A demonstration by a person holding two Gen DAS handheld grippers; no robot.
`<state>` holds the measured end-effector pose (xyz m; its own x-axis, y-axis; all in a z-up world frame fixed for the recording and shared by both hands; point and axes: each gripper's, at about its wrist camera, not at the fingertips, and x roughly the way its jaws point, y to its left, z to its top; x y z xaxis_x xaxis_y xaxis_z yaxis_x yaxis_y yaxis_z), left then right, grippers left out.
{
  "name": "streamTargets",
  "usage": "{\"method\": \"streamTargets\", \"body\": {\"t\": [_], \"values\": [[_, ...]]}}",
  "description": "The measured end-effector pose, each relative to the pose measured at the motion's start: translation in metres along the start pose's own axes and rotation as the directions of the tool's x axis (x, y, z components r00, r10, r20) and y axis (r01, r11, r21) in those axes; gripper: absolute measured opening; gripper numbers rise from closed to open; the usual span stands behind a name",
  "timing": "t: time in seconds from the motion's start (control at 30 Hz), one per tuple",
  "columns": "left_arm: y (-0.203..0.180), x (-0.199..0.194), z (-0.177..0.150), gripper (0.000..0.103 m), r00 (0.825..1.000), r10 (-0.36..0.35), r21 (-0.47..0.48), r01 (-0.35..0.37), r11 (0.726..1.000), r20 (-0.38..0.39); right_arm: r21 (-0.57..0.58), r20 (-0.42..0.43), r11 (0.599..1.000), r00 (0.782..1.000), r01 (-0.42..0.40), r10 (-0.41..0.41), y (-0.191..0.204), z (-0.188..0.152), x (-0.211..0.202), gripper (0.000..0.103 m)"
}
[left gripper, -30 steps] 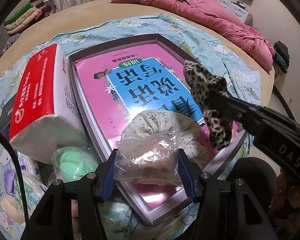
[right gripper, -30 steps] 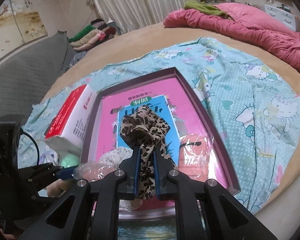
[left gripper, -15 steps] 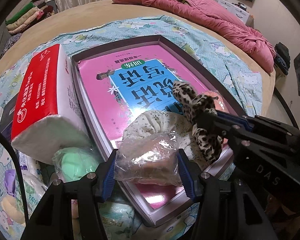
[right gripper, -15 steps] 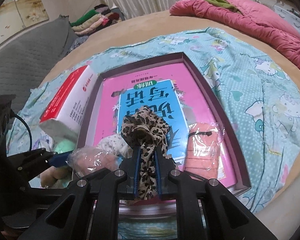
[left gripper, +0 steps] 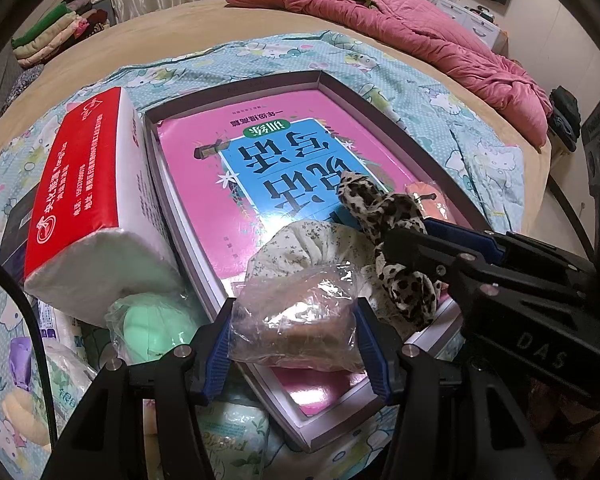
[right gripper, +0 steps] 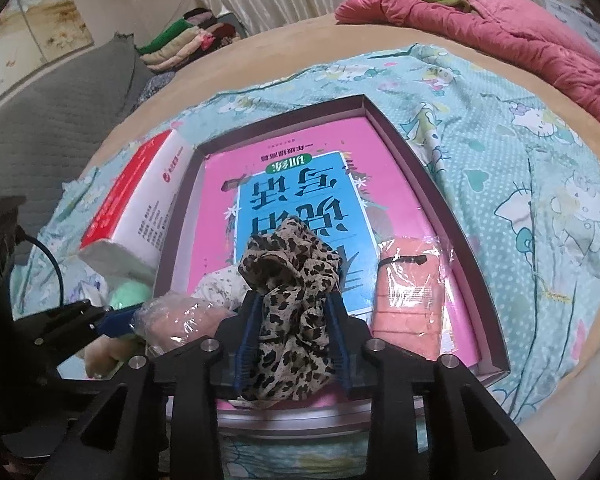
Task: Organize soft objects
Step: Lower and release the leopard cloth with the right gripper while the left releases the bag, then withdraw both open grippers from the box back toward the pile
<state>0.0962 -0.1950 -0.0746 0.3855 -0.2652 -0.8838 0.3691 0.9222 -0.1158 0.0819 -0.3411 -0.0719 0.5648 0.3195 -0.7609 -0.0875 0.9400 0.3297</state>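
Observation:
My left gripper is shut on a clear plastic bag with a pinkish-brown soft thing inside, held above the near corner of a shallow box. In the right wrist view that bag shows at lower left. My right gripper is low over the box. Its jaws are opening, with a leopard-print scrunchie loose between them. The scrunchie rests against a white floral cloth bundle. A wrapped orange towel lies in the box on a pink book.
A red and white tissue pack leans on the box's left side, with a bagged green soft thing below it. All lie on a teal cartoon sheet. A pink quilt and folded clothes sit farther back.
My right gripper came down and toward the box's near end with the scrunchie, then its jaws spread apart around it. The left gripper and its bag stayed still.

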Motion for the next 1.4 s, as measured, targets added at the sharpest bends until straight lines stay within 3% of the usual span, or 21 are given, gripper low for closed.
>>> {"method": "streamTargets", "body": {"t": [0.37,0.77,1.4], "values": [[0.001,-0.001,-0.001,0.057,1.0,-0.004,-0.006,0.004,1.0,0.0,0.062,0.072,0.996,0.995,-0.071,0.067,-0.007,0.001,-0.013,0.056],[-0.003,0.001,-0.001,0.059,1.0,-0.002,0.0,0.002,1.0,-0.014,0.148,0.151,0.987,0.988,-0.066,0.043,-0.025,0.004,-0.028,0.06],[0.0,-0.017,-0.004,0.066,1.0,0.011,0.002,-0.011,1.0,0.004,0.159,0.19,0.985,0.981,-0.069,0.038,-0.028,0.004,-0.035,0.063]]}}
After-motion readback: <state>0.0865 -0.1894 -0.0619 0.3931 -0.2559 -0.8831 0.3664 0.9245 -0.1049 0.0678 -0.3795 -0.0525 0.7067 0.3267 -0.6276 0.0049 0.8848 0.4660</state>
